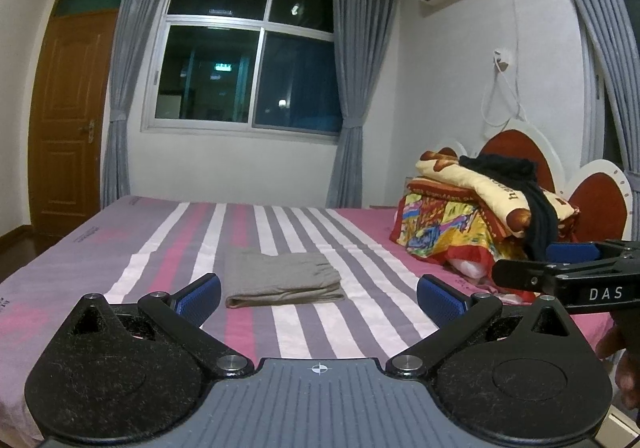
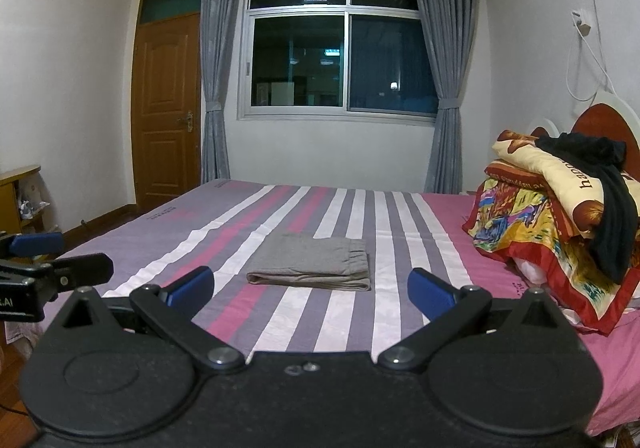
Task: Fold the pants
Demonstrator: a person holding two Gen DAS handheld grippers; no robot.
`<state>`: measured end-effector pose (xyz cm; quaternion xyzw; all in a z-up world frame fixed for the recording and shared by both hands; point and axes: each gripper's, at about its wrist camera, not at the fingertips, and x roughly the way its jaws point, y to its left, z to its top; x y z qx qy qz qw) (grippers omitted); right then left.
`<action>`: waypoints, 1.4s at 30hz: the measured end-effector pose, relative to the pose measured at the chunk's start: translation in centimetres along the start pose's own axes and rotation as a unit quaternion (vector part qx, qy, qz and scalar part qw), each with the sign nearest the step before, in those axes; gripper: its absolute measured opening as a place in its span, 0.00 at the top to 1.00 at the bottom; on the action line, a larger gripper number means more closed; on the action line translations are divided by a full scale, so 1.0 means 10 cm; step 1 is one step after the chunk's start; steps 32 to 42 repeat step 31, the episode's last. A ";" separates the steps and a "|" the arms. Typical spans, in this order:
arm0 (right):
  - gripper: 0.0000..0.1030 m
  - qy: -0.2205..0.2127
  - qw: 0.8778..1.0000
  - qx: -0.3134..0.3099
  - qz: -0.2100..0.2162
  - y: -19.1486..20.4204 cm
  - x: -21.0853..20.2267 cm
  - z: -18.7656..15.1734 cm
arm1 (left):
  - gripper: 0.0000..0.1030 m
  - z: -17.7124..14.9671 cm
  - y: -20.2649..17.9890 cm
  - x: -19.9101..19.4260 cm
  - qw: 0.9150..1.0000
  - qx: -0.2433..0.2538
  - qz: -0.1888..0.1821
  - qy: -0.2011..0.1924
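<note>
We see the grey knit pants point(image 1: 282, 280), already folded into a flat rectangular bundle, lying on the pink, purple and white striped bed sheet point(image 1: 304, 232) near the middle of the bed. Both tools hover above the near edge of the bed, clear of the cloth.

From the left gripper point(image 1: 318, 294) the bundle lies at about 11 o'clock, a little ahead of its blue-padded fingertips point(image 1: 200, 294). From the right gripper point(image 2: 312, 290) it sits almost dead at 12 o'clock, just beyond the tips, its near folded edge point(image 2: 308, 282) running from 9 to 3 o'clock. So the long axis of the bundle lies crosswise to both tools, and the waistband end point(image 2: 360, 256) points toward 3 o'clock.

The jaws of both grippers stand wide apart and hold nothing. In the left view the right tool shows at 3 o'clock, with a person's hand point(image 1: 616, 360) behind it; in the right view the left tool point(image 2: 40, 264) shows at 9 o'clock.

We judge the fold essentially finished: the bundle looks tidy and squared. If any further move is wanted, the right gripper seems better placed, since the bundle is centred between its jaws. The stack of colourful patterned quilts with a black garment draped on top point(image 2: 560, 208) sits at 2 o'clock, well apart.
</note>
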<state>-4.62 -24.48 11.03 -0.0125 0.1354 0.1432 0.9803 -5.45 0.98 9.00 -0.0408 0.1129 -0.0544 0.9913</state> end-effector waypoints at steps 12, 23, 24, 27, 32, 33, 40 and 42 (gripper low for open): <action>0.00 0.000 1.000 0.000 0.000 0.00 0.00 0.00 | 0.00 0.01 -0.03 0.01 1.000 0.001 -0.003 0.000; 0.00 0.000 1.000 -0.001 -0.001 0.01 0.00 -0.01 | 0.00 0.01 -0.07 0.04 1.000 0.020 -0.005 -0.006; 0.00 0.001 1.000 -0.001 -0.001 0.01 0.00 0.00 | 0.00 0.01 -0.08 0.04 1.000 0.022 -0.004 -0.007; 0.00 0.000 1.000 -0.002 -0.001 0.01 0.00 0.00 | 0.00 0.02 -0.08 0.04 1.000 0.019 0.005 -0.014; 0.00 0.000 1.000 -0.001 0.000 0.02 0.00 -0.01 | 0.00 0.03 -0.04 0.04 1.000 0.008 0.008 -0.019; 0.00 0.000 1.000 -0.001 0.000 0.02 0.00 -0.01 | 0.00 0.03 -0.04 0.04 1.000 0.008 0.008 -0.019; 0.00 0.000 1.000 -0.001 0.000 0.02 0.00 -0.01 | 0.00 0.03 -0.04 0.04 1.000 0.008 0.008 -0.019; 0.00 0.000 1.000 -0.001 0.000 0.02 0.00 -0.01 | 0.00 0.03 -0.04 0.04 1.000 0.008 0.008 -0.019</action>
